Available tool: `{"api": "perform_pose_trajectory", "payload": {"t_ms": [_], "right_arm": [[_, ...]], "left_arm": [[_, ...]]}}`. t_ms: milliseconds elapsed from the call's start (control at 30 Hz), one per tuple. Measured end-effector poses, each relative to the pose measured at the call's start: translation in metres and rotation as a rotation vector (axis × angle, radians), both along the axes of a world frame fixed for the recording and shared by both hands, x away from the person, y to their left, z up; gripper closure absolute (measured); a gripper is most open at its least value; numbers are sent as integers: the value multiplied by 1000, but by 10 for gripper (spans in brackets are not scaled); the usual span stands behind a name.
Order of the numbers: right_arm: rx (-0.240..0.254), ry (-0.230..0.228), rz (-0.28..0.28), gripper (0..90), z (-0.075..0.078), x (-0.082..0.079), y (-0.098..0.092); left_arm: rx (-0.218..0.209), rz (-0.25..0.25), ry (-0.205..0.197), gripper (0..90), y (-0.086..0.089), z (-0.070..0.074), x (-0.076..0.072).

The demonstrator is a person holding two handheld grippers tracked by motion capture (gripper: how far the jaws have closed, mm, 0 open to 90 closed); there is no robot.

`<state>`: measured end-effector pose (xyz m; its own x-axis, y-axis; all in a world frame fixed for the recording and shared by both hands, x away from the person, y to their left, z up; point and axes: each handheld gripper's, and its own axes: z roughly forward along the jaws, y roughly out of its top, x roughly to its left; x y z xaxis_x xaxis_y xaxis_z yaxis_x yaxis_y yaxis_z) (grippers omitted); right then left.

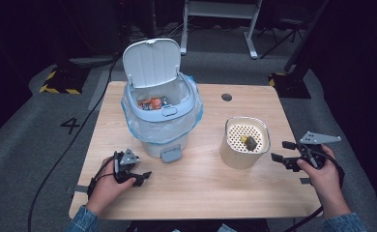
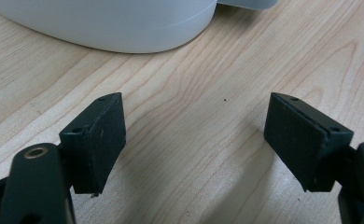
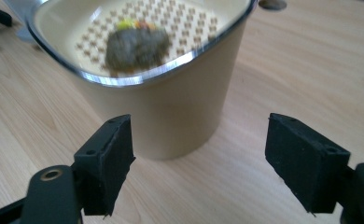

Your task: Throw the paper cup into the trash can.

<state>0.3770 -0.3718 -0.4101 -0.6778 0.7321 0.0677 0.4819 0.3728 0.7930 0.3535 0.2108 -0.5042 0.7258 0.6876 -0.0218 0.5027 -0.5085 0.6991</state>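
Light wooden surface [image 1: 201,193] carries a lidded white bin [image 1: 160,104] at left-centre, cream strainer pot [image 1: 245,142] to its right, small dark round disc [image 1: 226,97] near far edge

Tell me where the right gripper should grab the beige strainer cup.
Take the beige strainer cup by its round side wall below the rim, coming level from its right, where the right gripper already faces it with open jaws; it stands upright.

bin [image 1: 161,113] left of container [image 1: 245,143], on table [image 1: 201,188]
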Motion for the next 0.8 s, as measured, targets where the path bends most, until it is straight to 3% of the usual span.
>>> {"api": "perform_pose_trajectory", "payload": {"t_ms": [333, 500, 600, 700, 800], "right_arm": [[-56, 78, -35, 237, -55, -11, -1], [-44, 74, -60, 214, -77, -12, 2], [-84, 69, -61, 200, -89, -12, 2], [-74, 37, -78, 200, -93, -14, 3], [-111, 16, -79, 183, -94, -16, 6]], "left_arm": [[0, 1, 0, 214, 0, 0, 0], [-11, 22, -4, 267, 2, 0, -1], [-19, 28, -6, 302, 4, 1, -1], [-33, 29, 2, 316, 6, 1, -1], [-51, 34, 11, 321, 8, 1, 0]]}}
